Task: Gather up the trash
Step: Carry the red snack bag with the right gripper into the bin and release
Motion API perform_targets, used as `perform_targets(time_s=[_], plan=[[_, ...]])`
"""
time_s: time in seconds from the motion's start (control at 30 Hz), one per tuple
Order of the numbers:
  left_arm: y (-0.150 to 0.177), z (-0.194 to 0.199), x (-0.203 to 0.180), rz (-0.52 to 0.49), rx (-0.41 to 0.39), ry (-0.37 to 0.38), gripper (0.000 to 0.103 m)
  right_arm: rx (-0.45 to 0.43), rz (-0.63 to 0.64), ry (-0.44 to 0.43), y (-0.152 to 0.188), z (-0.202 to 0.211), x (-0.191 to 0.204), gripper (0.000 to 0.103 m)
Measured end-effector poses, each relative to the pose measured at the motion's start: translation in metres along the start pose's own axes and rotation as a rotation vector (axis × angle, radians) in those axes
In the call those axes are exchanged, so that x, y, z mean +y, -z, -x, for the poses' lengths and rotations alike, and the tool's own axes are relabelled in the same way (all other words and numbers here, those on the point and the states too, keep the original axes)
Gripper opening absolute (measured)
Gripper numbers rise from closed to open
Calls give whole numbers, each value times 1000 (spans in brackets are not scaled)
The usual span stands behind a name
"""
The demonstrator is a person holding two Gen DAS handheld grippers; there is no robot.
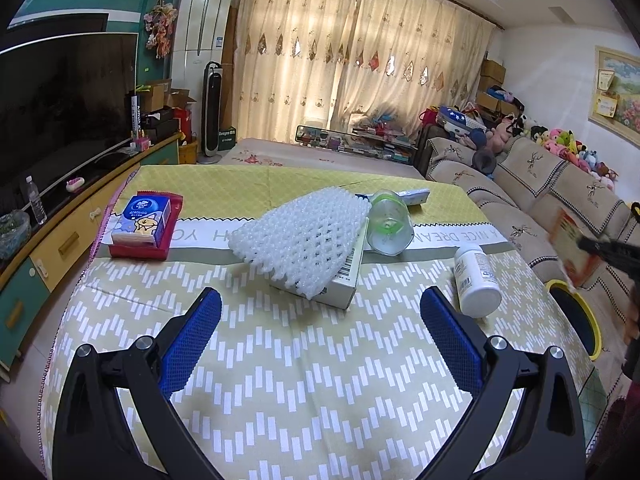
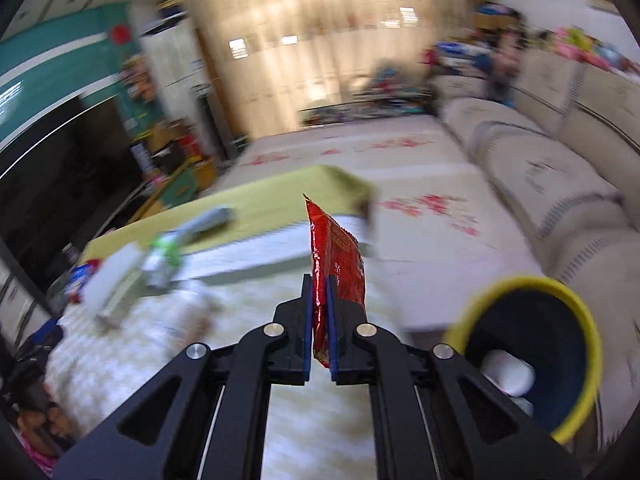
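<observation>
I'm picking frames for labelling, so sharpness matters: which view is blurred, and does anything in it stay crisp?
Left wrist view: sharp throughout, only fisheye bending at the edges. Right wrist view: table and room are motion-smeared; only the right claw and its clamped red wrapper stay crisp, and the yellow-rimmed bin is slightly soft.

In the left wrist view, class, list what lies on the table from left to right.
Tissue pack on its red tray → white foam net → clear plastic bottle → white pill bottle.
</observation>
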State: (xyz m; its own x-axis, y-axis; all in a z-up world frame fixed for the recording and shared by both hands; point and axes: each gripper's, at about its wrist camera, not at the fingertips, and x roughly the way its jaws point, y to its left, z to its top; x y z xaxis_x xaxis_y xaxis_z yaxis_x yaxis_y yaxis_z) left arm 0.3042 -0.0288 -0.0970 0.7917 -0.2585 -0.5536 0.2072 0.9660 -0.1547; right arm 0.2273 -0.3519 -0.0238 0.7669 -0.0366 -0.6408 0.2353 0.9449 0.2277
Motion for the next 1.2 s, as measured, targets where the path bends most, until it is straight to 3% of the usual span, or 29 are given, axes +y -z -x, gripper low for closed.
perform_targets(time_s=[0.2,0.4,0.57,0.63,0.77,1.03,1.2], plan=[[1,0,-5,-22,-4,4,98,9,-171,184,24,13,-96,6],[3,-3,-13,-50,2,6,98,37,-264,257,48,7,-147,6],[5,-9,-24,-78,20,17,98,30,-303,316,59,0,-167,10],[6,-11,-28,-78,33,29,98,29,-326,319,63,-1,-174,20],[3,-15,-42,-86,78,80,98,19,-320,334,66,3,-180,23],[-14,-36,-101,-176,150,192,98,-12,-319,293,70,18,-177,31],[-22,-63,-140,-241,205,218,98,-8,-333,270,75,21,-181,32]])
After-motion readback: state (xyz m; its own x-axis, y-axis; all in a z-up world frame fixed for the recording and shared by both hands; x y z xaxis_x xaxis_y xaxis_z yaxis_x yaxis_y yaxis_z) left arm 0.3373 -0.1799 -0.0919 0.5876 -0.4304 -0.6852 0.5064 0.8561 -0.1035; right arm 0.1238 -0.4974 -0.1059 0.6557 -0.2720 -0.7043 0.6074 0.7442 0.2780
